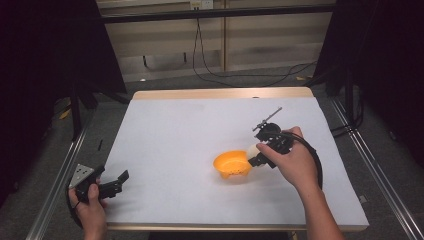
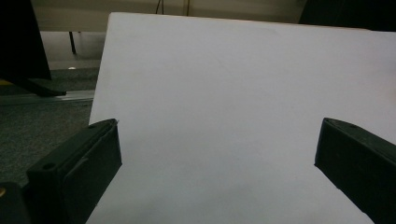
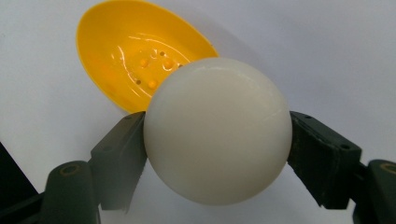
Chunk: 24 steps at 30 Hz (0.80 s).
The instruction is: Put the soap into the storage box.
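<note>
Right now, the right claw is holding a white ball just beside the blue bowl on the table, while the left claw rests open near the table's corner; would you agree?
Not quite: the bowl is orange-yellow, not blue, as the right gripper view shows. The rest holds: the right claw grips the white ball beside it, and the left claw rests open near the corner of the table.

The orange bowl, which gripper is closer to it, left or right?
Right. The right gripper sits just at the orange bowl's right rim, shut on a white ball. The left gripper waits open at the table's near left corner, well apart from the bowl.
</note>
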Available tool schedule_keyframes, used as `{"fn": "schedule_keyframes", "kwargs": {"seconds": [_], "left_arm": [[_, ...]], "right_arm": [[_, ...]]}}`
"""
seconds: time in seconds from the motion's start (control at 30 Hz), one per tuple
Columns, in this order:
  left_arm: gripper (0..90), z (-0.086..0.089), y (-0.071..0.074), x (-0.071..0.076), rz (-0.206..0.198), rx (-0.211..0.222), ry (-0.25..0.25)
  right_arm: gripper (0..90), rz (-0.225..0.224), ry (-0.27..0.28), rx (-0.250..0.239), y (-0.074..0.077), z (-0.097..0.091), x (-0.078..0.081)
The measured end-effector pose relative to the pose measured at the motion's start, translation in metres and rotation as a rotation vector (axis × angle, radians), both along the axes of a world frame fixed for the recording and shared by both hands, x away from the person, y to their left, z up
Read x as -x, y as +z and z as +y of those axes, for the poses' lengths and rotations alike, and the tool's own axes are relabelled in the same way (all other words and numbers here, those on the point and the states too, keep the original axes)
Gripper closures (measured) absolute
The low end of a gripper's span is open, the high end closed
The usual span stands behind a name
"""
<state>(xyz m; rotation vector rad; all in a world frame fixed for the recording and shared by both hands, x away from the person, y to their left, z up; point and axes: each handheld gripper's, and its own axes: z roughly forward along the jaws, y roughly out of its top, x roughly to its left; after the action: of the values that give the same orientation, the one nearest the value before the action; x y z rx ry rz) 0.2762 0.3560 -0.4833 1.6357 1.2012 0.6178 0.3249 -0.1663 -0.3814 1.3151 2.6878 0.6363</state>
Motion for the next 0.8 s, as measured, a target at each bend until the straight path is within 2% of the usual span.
{"fn": "schedule_keyframes", "kwargs": {"seconds": [0.3,0.53,0.8], "left_arm": [[0.3,-0.001,0.000,0.000,0.003,0.013,0.006],[0.3,0.000,0.000,0.000,0.002,0.001,0.003],[0.3,0.000,0.000,0.000,0.004,0.007,0.003]], "right_arm": [[23.8,0.005,0.031,-0.001,-0.002,0.021,-0.004],[23.8,0.006,0.063,0.005,-0.003,0.035,-0.008],[23.7,0.001,0.060,0.008,-0.005,0.050,-0.011]]}}
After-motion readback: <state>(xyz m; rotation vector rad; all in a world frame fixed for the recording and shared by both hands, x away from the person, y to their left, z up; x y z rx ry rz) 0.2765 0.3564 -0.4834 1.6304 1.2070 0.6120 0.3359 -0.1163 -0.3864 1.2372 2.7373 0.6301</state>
